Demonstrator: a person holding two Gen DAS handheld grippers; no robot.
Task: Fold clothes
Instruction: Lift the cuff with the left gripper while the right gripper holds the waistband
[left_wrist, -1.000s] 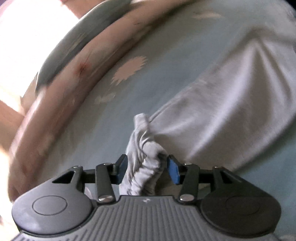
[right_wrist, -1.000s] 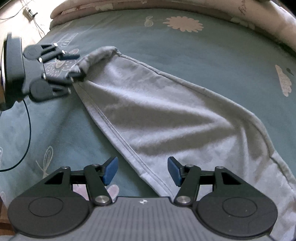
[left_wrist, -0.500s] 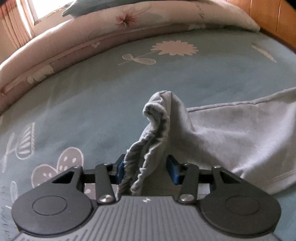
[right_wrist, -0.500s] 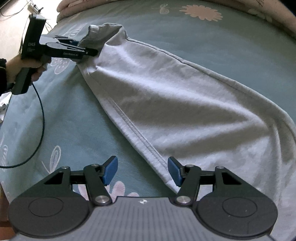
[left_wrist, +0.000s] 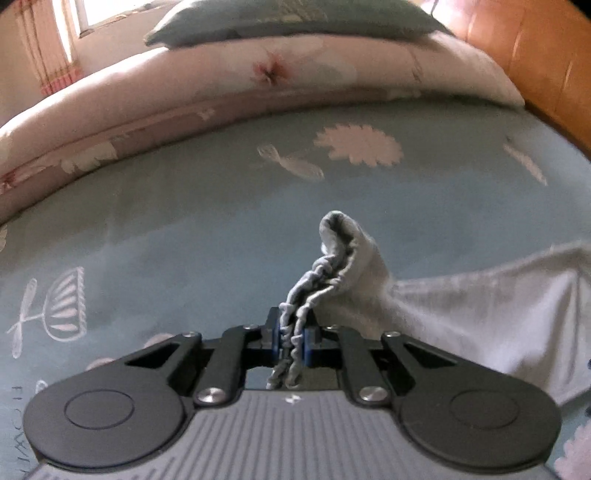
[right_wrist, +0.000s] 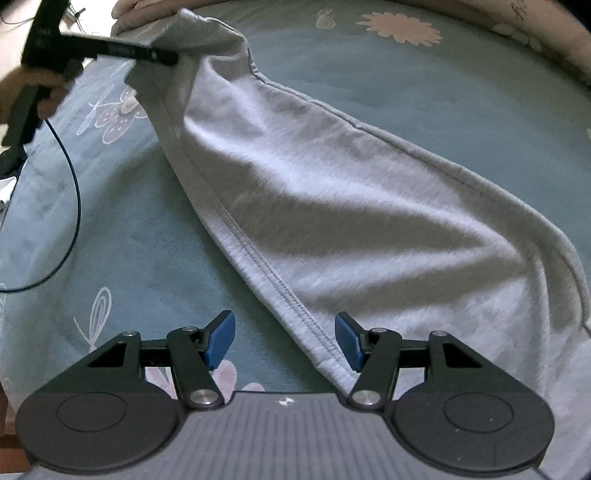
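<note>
Teal bed (right_wrist: 129, 240) w/ grey garment (right_wrist: 351, 206) running diagonally: our left gripper (left_wrist: 291, 338) closing on its bunched end, right gripper (right_wrist: 284, 341) unclenched astride near hem.

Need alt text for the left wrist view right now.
The left gripper has its jaws closing on the gathered elastic edge of a grey garment, which trails off right across a blue patterned bedsheet. A pink floral duvet lies beyond.

Left hand-held gripper (left_wrist: 291, 338) closing, right (right_wrist: 284, 341) agape
</note>
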